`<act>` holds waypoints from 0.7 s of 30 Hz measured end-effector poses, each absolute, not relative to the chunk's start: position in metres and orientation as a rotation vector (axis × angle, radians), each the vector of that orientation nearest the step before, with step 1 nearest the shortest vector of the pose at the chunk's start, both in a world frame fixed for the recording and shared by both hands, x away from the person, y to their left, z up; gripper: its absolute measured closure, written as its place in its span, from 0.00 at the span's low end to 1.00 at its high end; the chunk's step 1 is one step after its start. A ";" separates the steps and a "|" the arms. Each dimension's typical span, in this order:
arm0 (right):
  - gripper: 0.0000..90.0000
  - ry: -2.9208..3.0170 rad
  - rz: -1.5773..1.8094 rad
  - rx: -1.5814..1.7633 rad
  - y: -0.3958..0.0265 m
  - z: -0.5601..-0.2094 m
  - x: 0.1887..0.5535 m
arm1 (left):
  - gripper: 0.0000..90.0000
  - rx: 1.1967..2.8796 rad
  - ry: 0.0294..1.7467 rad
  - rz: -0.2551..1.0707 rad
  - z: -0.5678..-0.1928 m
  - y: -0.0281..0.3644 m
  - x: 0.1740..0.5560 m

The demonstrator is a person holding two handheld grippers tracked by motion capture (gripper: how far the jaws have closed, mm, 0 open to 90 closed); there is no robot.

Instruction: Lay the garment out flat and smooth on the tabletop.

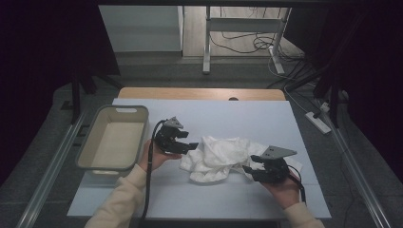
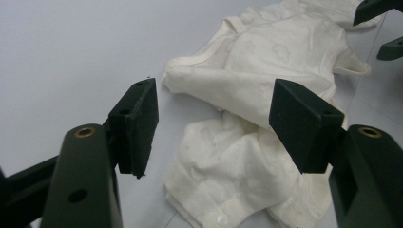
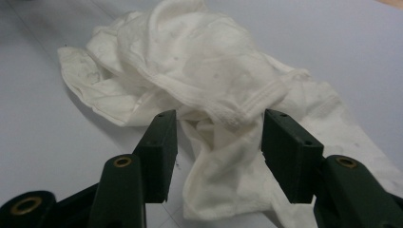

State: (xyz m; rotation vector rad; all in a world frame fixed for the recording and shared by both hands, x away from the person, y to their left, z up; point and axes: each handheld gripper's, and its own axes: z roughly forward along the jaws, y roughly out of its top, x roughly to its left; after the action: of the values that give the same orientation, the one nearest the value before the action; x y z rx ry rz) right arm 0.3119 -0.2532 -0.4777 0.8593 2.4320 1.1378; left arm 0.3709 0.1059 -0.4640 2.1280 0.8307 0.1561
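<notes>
A grey plastic basket (image 1: 112,138) stands at the table's left edge. The left gripper (image 1: 190,145), jaws apart and empty, hovers just left of a crumpled white garment (image 1: 216,159) lying mid-table, its ribbed hems showing. The right gripper (image 1: 251,170), jaws spread, straddles a fold without pinching; no writing is readable anywhere.

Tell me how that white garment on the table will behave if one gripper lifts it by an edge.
The white garment lies crumpled in soft folds, so it will probably hang limp and unfold as it rises. The cloth looks thin, so likely light. Its ribbed hem may give the fingers a firmer hold than the smooth cloth.
</notes>
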 end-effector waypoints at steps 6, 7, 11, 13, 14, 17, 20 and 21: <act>0.55 2.436 1.099 0.863 -0.246 -0.486 0.317 | 0.38 2.137 0.807 0.158 -0.463 0.101 0.369; 0.56 2.434 1.108 0.872 -0.246 -0.486 0.319 | 0.38 2.138 0.806 0.158 -0.463 0.101 0.368; 0.60 2.409 1.156 0.917 -0.247 -0.484 0.326 | 0.38 2.139 0.809 0.156 -0.463 0.101 0.369; 0.66 2.406 1.168 0.930 -0.246 -0.483 0.330 | 0.38 2.139 0.809 0.158 -0.463 0.101 0.369; 0.71 2.407 1.166 0.931 -0.245 -0.483 0.332 | 0.38 2.139 0.807 0.158 -0.463 0.101 0.369; 0.86 2.427 1.137 0.920 -0.241 -0.485 0.335 | 0.38 2.145 0.799 0.160 -0.463 0.100 0.368; 0.88 2.407 1.123 0.865 -0.237 -0.482 0.332 | 0.38 2.154 0.796 0.165 -0.463 0.099 0.368; 0.89 2.399 1.132 0.843 -0.235 -0.480 0.331 | 0.38 2.154 0.797 0.165 -0.463 0.099 0.368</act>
State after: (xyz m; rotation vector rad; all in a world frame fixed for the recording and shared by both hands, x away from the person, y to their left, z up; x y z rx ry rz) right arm 0.3309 -0.2352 -0.4802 0.8431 2.3990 1.1316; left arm 0.3680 0.0991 -0.4631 2.1541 0.7971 0.1650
